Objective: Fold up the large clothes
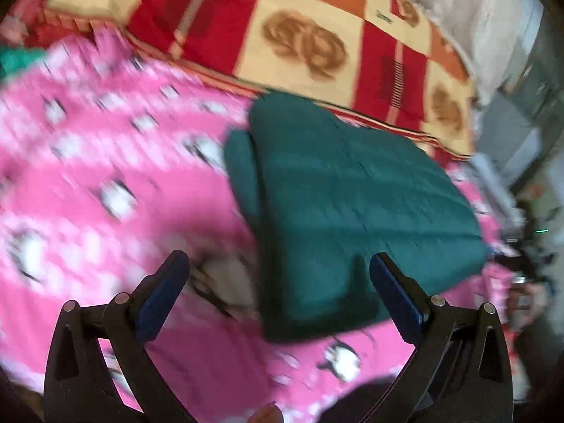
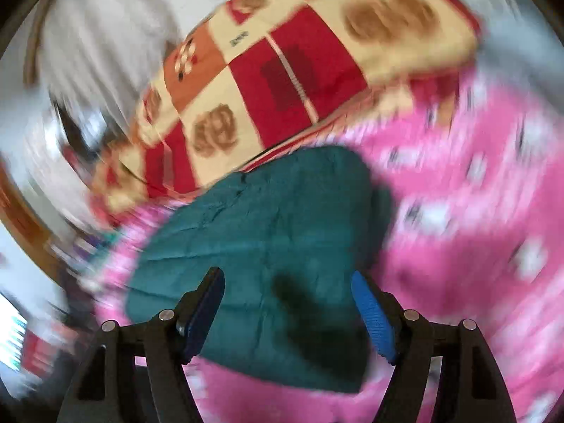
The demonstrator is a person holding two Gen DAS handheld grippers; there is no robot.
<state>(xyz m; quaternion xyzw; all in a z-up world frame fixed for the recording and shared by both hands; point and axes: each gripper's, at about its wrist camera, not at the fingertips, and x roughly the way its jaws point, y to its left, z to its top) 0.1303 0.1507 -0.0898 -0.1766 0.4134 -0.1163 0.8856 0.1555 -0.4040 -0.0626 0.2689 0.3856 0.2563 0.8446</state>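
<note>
The dark green garment (image 1: pixel 352 211) lies folded into a compact block on the pink bedspread (image 1: pixel 105 176), at the edge of the checked blanket (image 1: pixel 317 35). Both my left gripper (image 1: pixel 278 296) and right gripper (image 2: pixel 287 313) stand wide open, holding nothing. I judge this piece done; another green item at the bed's far left edge may remain.

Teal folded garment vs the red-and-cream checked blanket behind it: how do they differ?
Colour: the teal folded garment is one plain colour; the red-and-cream checked blanket has red, orange and cream squares with brown motifs.
Extent: the garment is a compact folded bundle; the blanket spreads wider across the view.
Place: the garment lies on the pink patterned sheet, nearer the grippers; the blanket lies behind it.
Shared: both are cloth, and neither is gripped.
</note>
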